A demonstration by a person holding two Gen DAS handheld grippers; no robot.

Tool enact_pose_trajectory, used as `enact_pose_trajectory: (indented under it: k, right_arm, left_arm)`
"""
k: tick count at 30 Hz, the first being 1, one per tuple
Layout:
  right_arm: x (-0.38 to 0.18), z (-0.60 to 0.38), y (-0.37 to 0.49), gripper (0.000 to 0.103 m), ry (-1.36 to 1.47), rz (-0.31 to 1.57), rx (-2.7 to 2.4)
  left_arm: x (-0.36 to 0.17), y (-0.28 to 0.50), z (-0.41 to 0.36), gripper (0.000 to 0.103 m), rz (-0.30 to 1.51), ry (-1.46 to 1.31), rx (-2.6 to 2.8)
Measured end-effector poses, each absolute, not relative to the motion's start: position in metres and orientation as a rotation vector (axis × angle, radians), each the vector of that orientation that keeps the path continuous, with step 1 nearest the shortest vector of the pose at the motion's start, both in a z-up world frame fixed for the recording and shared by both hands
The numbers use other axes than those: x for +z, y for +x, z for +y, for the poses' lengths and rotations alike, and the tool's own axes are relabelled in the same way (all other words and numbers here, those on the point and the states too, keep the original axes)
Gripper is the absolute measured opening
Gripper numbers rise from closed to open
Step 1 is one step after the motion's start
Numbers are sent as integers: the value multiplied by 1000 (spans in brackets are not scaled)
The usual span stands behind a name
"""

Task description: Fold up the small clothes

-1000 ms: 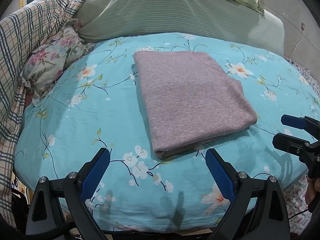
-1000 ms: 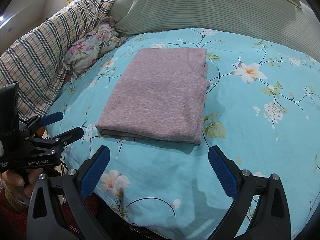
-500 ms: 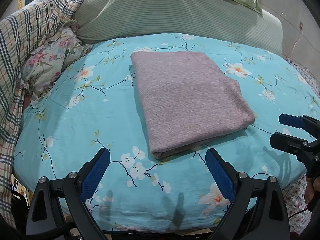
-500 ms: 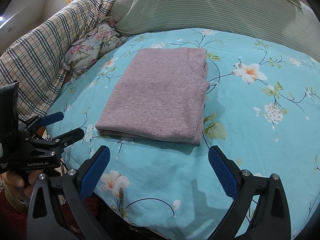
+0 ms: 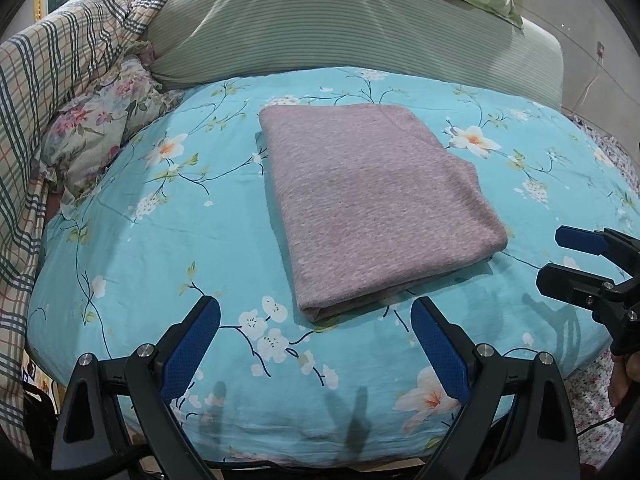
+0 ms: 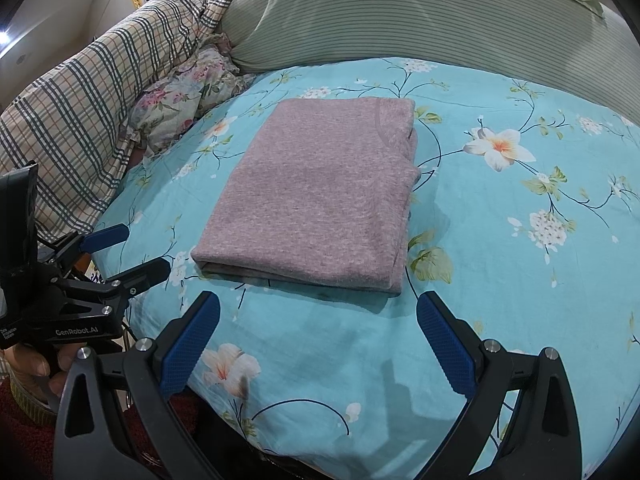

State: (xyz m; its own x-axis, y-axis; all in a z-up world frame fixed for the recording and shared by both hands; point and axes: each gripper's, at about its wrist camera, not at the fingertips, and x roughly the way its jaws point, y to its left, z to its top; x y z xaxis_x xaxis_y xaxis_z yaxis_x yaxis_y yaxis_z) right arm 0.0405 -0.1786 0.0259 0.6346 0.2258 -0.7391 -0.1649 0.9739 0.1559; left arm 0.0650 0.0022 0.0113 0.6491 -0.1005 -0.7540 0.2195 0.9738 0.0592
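Note:
A mauve knit garment (image 5: 372, 200) lies folded into a neat rectangle on the turquoise floral bed cover (image 5: 160, 232); it also shows in the right wrist view (image 6: 320, 196). My left gripper (image 5: 316, 320) is open and empty, just short of the garment's near edge. My right gripper (image 6: 318, 316) is open and empty, just short of the garment's near edge too. Each gripper shows in the other's view: the right one at the right edge (image 5: 560, 256), the left one at the left edge (image 6: 132, 252), both open.
A green striped pillow (image 5: 340, 28) lies behind the garment. A plaid blanket (image 5: 44, 92) and a floral pillow (image 5: 100, 136) are piled at the left. The bed's near edge drops off just below the grippers.
The left gripper has drifted slightly left and back, so the garment sits a little higher and more to the right in its view. The right gripper has hardly moved.

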Motion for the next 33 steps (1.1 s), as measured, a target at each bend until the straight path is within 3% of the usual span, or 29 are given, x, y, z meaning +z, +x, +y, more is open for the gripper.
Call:
enact_pose_trajectory:
  k: [33]
  right_arm:
    - [30, -187, 70, 99, 85, 852, 202]
  left_arm:
    - [12, 94, -1, 97, 858, 152, -208]
